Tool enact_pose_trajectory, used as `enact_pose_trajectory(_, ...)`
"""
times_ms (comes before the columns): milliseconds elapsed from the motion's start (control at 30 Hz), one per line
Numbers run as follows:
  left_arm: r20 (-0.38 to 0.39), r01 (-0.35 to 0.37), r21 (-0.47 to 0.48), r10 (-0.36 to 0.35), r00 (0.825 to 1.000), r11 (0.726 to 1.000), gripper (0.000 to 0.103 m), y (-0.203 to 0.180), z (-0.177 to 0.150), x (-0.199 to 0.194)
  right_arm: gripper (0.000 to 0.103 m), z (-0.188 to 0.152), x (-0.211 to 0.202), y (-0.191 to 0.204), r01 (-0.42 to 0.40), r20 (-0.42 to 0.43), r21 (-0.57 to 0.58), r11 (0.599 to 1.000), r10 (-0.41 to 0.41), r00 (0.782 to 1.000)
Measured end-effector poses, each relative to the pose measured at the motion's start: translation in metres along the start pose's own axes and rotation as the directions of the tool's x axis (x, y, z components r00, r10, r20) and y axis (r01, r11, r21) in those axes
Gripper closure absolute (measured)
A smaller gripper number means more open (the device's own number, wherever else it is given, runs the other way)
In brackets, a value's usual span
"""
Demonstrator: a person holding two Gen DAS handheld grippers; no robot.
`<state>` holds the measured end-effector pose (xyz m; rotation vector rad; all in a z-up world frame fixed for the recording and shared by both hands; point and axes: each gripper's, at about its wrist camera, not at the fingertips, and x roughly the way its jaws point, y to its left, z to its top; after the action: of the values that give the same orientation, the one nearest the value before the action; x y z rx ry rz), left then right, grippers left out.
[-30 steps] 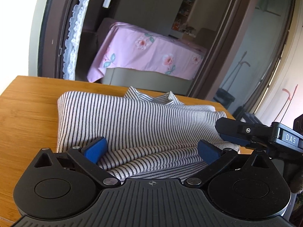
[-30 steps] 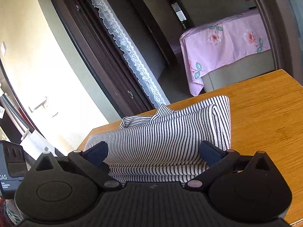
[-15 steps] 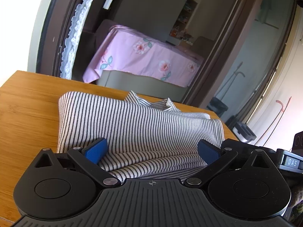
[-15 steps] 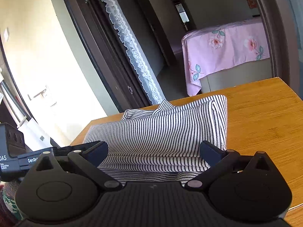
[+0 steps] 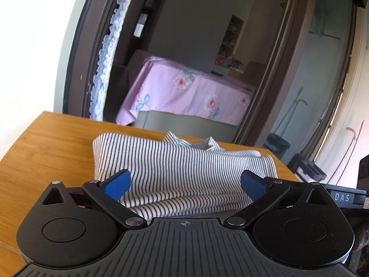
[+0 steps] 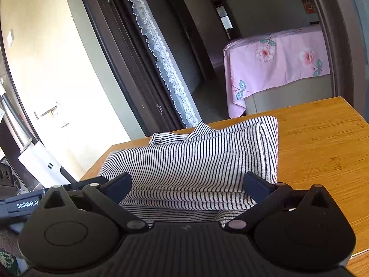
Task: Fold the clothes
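A black-and-white striped shirt (image 5: 175, 161) lies folded into a thick rectangle on the wooden table (image 5: 53, 138), its collar at the far side. It also shows in the right wrist view (image 6: 203, 159). My left gripper (image 5: 184, 184) is open and empty at the shirt's near edge, its blue fingertips (image 5: 116, 183) spread on either side of the folds. My right gripper (image 6: 188, 185) is open and empty at the same near edge from the other side. The right gripper's body (image 5: 343, 196) shows at the right of the left wrist view.
The table's far edge (image 6: 306, 105) faces a dark doorway with a lace curtain (image 6: 161, 53). A bed with a pink floral cover (image 5: 184, 94) stands beyond. Bare table (image 6: 322, 143) lies to the shirt's right in the right wrist view.
Both grippers have drawn back a little from the folded shirt and tilted upward. The shirt has stayed in place. Both stay open.
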<state>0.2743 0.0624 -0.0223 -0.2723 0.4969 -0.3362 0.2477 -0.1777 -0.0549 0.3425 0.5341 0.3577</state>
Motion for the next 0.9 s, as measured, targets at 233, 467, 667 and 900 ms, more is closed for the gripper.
enact_pose_trajectory(233,-0.027,-0.021,0.003,0.021,0.999,1.000,0.000,0.001,0.000,0.006,0.000,0.002,0.003,0.022,0.089,-0.018,-0.112,0.990,-0.091,0.996)
enact_pose_trajectory(467,-0.025,-0.012,-0.011,0.011,1.000,1.000,0.000,0.003,-0.001,0.005,0.000,0.031,0.003,0.022,0.122,0.044,-0.125,0.985,-0.117,0.992)
enact_pose_trajectory(667,-0.025,-0.014,-0.008,0.014,1.000,1.000,0.000,0.002,-0.001,0.005,0.000,0.023,0.027,0.007,0.146,-0.056,-0.078,0.986,-0.150,0.987)
enact_pose_trajectory(900,-0.026,-0.015,-0.008,0.014,1.000,1.000,0.000,0.002,-0.002,0.005,0.025,0.047,0.014,0.021,0.196,0.034,-0.183,0.963,-0.193,0.981)
